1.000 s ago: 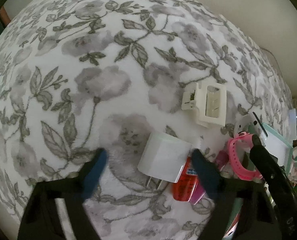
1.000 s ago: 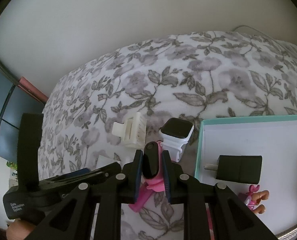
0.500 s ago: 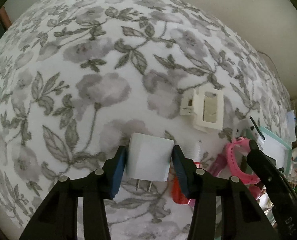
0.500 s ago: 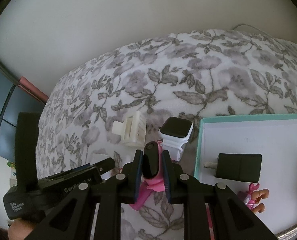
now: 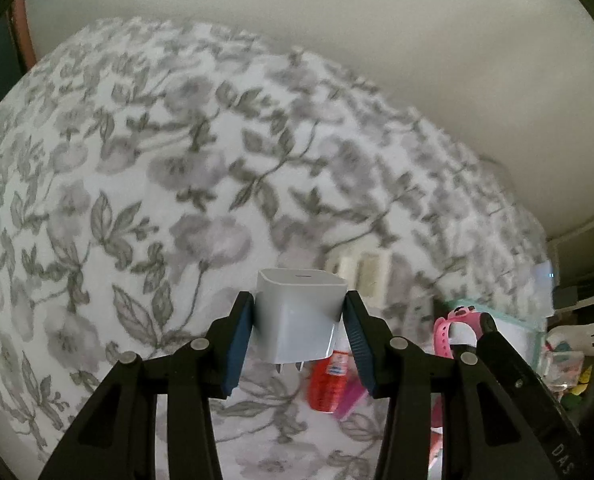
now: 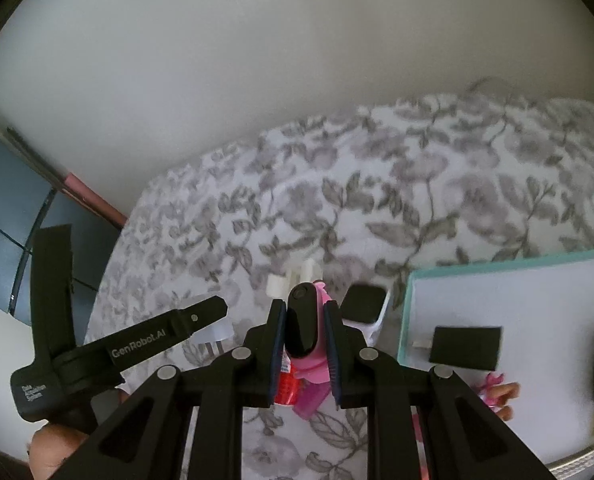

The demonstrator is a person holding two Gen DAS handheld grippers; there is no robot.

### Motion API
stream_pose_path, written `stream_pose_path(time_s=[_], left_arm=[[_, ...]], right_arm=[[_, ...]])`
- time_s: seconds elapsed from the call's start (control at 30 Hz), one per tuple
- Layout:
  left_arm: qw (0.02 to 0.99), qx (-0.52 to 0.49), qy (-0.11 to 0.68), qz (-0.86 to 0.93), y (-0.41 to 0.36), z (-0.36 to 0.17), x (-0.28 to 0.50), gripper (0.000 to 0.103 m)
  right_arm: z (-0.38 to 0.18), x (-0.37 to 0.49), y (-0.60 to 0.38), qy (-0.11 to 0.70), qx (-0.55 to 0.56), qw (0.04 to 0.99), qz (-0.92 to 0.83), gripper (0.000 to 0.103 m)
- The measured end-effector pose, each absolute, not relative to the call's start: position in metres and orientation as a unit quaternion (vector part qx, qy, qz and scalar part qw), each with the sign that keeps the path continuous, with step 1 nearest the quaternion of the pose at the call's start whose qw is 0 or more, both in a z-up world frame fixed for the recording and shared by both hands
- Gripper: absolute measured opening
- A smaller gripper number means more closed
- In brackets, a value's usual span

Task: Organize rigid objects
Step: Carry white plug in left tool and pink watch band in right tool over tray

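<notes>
Bed: floral grey-and-white bedspread lay under my jaws.
Left gripper: my jaws pinched the white charger, held clear above the bedspread.
Right gripper: my jaws clamped the pink watch, left of the teal tray.
Tray: black charger lay inside.

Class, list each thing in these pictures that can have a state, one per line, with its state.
Left hand-held gripper: shut on white charger.
White charger: held, lifted.
Right hand-held gripper: shut on pink watch.
Pink watch: held, lifted.
Teal-rimmed tray: holds black charger.
White hair clip: lying on blanket.
</notes>
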State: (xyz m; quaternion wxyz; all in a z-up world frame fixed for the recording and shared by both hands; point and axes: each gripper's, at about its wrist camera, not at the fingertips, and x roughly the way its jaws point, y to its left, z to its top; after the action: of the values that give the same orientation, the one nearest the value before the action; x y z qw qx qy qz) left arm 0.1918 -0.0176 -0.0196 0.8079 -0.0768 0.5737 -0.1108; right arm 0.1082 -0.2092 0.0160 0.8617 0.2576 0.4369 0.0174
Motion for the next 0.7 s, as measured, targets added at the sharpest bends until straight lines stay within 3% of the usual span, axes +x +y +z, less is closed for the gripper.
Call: stream_pose_path(time_s=[0.4,0.7], left_arm=[[0.843,-0.047,0.509,-0.168,-0.063,0.043,0.167,0.048],[0.835,0.005,0.503,-0.221,-0.125,0.047,0.140,0.048]], right_arm=[[0.057,0.059,-0.286,0.382,0.277,0.877,-0.090,0.020],[0.049,0.021,-0.350,0.379,0.303,0.859,-0.161,0.020]])
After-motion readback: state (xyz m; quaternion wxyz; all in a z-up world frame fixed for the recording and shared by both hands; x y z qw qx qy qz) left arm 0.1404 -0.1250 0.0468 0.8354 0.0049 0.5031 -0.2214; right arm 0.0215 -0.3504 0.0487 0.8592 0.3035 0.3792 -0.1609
